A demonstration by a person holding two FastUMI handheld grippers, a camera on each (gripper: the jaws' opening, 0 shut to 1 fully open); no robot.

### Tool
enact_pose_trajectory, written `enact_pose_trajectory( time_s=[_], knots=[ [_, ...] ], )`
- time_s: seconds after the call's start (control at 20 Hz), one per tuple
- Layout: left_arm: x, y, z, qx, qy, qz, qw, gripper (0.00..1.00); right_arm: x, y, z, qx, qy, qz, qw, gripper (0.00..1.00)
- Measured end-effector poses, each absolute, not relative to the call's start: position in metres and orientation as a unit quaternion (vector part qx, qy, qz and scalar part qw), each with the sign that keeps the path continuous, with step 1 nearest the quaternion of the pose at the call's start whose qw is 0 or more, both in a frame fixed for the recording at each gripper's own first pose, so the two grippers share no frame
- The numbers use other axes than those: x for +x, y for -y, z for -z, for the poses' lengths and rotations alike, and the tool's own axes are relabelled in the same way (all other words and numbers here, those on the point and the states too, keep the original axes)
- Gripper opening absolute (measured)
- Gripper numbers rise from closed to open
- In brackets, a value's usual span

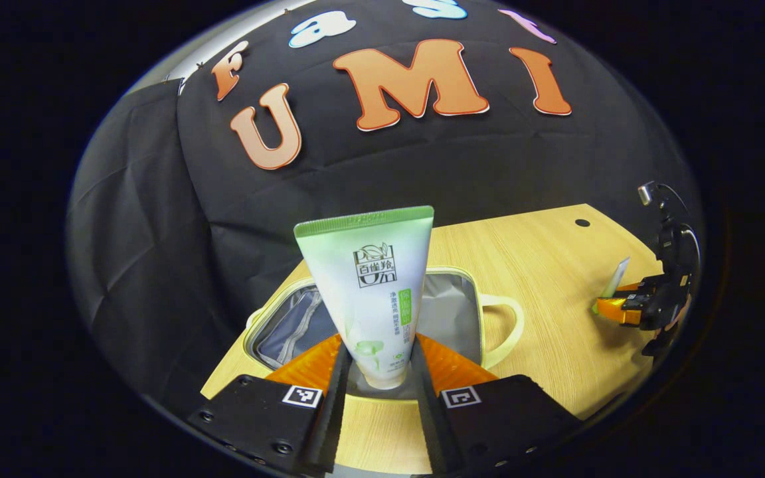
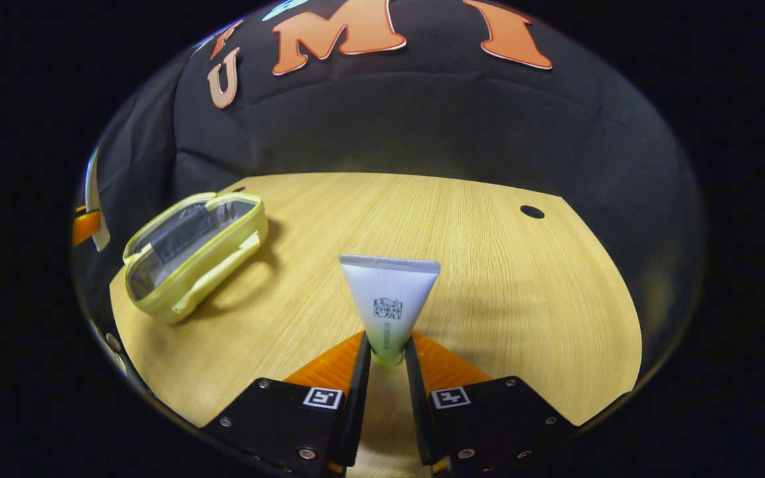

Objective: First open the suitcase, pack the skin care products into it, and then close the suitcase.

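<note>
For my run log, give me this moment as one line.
suitcase: open, on table | left gripper: holds green tube above suitcase | right gripper: holds small tube

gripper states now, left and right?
Left gripper: closed on the green-topped tube, above the open suitcase.
Right gripper: closed on the grey-topped tube.

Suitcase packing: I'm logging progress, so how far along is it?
Done: the suitcase lies open on the table. In hand: left tongs grip the green-topped tube above it; right tongs grip the grey tube. Left: place both, close it.
</note>
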State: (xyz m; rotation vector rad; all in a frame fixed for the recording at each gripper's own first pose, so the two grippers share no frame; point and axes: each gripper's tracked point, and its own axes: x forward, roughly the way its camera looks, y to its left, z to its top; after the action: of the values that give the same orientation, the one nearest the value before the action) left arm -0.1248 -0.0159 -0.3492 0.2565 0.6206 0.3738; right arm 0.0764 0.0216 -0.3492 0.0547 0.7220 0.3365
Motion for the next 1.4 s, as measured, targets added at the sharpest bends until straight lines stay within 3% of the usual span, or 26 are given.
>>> enact_pose_trajectory(
  time_s=[0.25, 0.65, 1.15, 1.4],
  knots=[
    [-0.113, 0.001, 0.365, 0.102, -0.306, -0.158, 0.933, 0.52, 0.066, -0.031, 0.311, 0.027, -0.335, -0.168, 0.927, 0.35],
    [-0.103, -0.049, 0.387, 0.086, -0.336, -0.07, 0.935, 0.51, 0.049, -0.09, 0.24, 0.047, -0.307, -0.139, 0.94, 0.34],
    [-0.091, -0.074, 0.417, 0.086, -0.372, 0.027, 0.924, 0.51, 0.033, -0.173, 0.191, 0.026, -0.283, -0.126, 0.951, 0.35],
    [-0.08, -0.073, 0.434, 0.093, -0.388, 0.081, 0.913, 0.51, 0.036, -0.19, 0.166, 0.036, -0.259, -0.091, 0.961, 0.35]
  ],
)
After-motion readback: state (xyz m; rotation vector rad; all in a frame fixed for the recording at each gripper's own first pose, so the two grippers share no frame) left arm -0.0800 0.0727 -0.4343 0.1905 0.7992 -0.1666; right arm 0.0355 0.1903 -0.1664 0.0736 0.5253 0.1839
